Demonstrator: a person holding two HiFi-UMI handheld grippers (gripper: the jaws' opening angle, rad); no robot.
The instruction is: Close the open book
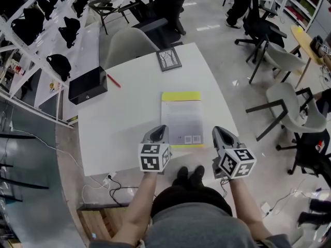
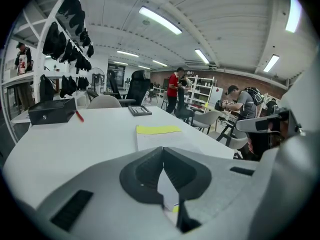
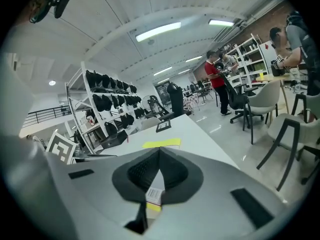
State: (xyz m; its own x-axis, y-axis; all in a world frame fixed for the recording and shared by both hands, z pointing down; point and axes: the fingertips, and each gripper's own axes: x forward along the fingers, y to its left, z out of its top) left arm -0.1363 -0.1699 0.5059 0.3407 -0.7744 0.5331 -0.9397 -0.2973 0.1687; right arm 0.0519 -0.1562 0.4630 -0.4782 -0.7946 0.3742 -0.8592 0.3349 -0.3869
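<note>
Book [image 1: 181,119] lies closed and flat, mid-surface [image 1: 124,118].
Your left gripper [image 1: 161,129] and right gripper [image 1: 219,132] hover by its near corners, fingers clenched on nothing; the black box [image 1: 87,84] sits shut, contents unseen.

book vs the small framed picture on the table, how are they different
Size: the book is clearly larger than the framed picture.
Colour: the book is pale grey with a yellow band at its far end; the framed picture has a dark frame.
Place: the book lies mid-table, nearer the person; the framed picture sits by the far edge.
Both are rectangular and lie flat on the white table.
</note>
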